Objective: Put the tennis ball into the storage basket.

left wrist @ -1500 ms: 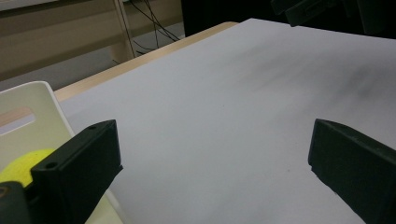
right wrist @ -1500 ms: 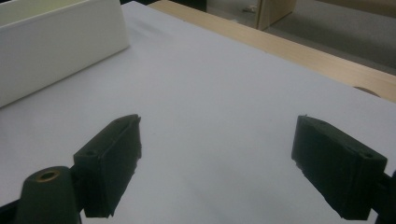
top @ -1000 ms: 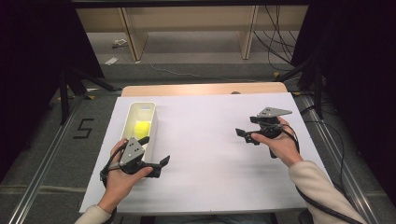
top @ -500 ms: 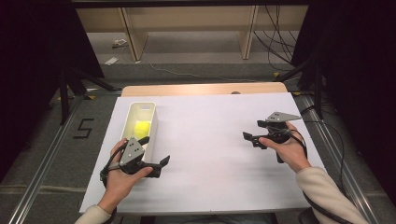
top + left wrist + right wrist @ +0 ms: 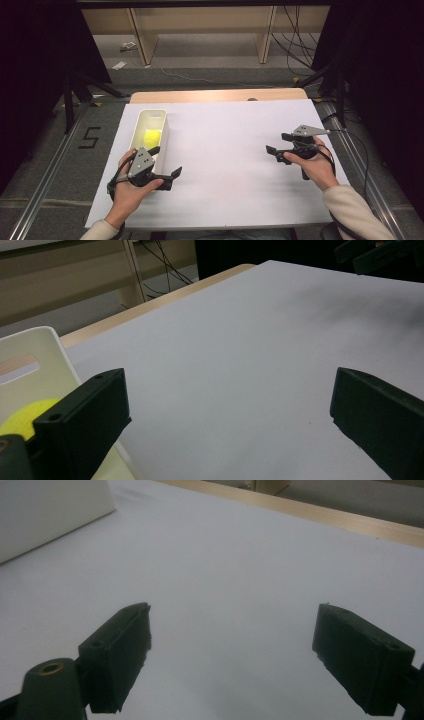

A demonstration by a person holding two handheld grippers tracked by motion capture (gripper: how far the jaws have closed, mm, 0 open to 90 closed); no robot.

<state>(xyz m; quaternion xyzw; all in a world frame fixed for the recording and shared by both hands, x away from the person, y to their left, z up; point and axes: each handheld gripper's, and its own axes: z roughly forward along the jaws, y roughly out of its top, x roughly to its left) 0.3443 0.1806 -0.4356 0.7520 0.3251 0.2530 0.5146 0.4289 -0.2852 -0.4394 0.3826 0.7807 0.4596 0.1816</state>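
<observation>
Hovering just beside the white bin point(image 5: 165, 131), the left gripper point(image 5: 167, 179) has its jaws spread wide, probably since the yellow ball point(image 5: 151, 136) sits inside it, while the right gripper point(image 5: 278, 148), equally spread, idles well apart.

Matt white sheet point(image 5: 230, 165), smooth and paper-like, covering a table of pale wood with a satin edge point(image 5: 215, 95). Bin point(image 5: 162, 131): smooth cream plastic, slightly glossy. Ball point(image 5: 152, 137): yellow, with a dull, fuzzy surface. Left gripper point(image 5: 167, 171) and right gripper point(image 5: 276, 145): jaws of matt black plastic, each topped by a flat grey plate that looks like metal.
</observation>
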